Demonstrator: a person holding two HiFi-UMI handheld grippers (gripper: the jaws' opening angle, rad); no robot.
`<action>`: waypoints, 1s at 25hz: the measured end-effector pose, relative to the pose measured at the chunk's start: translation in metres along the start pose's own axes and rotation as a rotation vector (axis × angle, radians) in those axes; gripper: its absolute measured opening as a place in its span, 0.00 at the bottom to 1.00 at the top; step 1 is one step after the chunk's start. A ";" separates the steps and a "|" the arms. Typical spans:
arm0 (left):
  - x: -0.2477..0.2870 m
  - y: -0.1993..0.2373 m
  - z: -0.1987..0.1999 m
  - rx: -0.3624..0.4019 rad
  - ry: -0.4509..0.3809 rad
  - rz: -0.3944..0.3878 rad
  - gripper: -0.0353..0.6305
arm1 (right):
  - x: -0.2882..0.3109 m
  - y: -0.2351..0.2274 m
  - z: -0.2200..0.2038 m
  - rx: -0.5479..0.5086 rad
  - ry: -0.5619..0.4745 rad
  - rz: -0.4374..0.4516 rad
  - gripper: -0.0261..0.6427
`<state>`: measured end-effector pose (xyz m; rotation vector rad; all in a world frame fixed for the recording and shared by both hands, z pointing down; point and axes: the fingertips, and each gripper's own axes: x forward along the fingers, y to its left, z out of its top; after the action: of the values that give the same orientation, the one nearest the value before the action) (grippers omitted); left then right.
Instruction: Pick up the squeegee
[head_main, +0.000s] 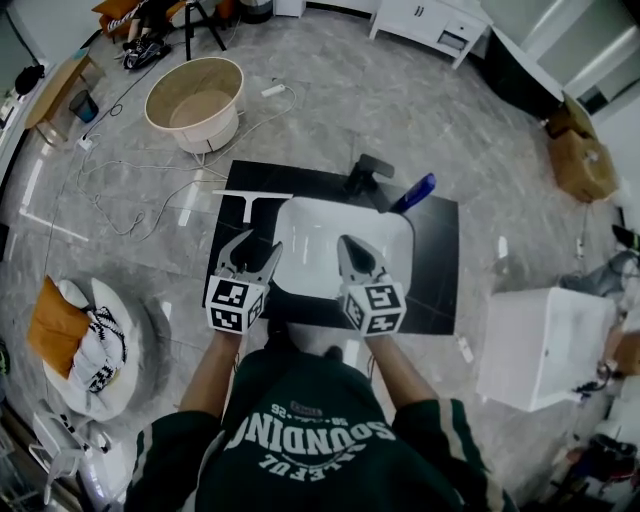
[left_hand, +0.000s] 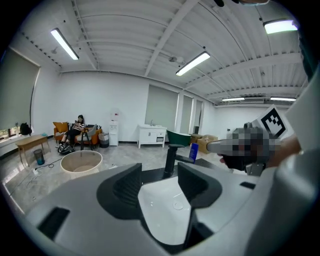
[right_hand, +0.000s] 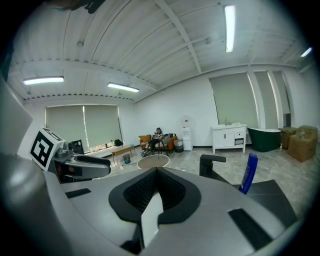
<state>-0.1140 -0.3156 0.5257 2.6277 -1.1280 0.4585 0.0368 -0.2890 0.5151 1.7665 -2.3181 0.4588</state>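
The squeegee (head_main: 250, 197) is a slim white T-shape lying flat at the far left edge of the black countertop (head_main: 440, 260), its handle pointing toward me. My left gripper (head_main: 252, 250) hovers just short of it over the counter's left side, jaws open and empty; in the left gripper view (left_hand: 160, 176) only the white sink shows between them and the squeegee is hidden. My right gripper (head_main: 348, 245) hangs over the white sink basin (head_main: 300, 225), and the right gripper view (right_hand: 156, 172) shows its jaws shut on nothing.
A black faucet (head_main: 365, 175) and a blue bottle (head_main: 413, 193) stand behind the sink. On the floor beyond sit a round beige tub (head_main: 195, 105) and loose cables (head_main: 130, 200). A white box (head_main: 540, 345) stands to the right. A person sits far across the room (left_hand: 77, 127).
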 end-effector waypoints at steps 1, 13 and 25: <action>-0.004 0.004 -0.007 -0.008 0.008 0.010 0.36 | 0.002 0.004 -0.002 -0.001 0.004 0.008 0.04; -0.040 0.040 -0.089 -0.102 0.140 0.130 0.36 | 0.023 0.046 -0.021 -0.017 0.053 0.104 0.04; -0.010 0.068 -0.129 -0.134 0.241 0.138 0.36 | 0.030 0.050 -0.039 -0.018 0.110 0.096 0.04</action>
<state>-0.1950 -0.3109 0.6480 2.3171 -1.2176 0.6820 -0.0206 -0.2902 0.5552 1.5854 -2.3299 0.5352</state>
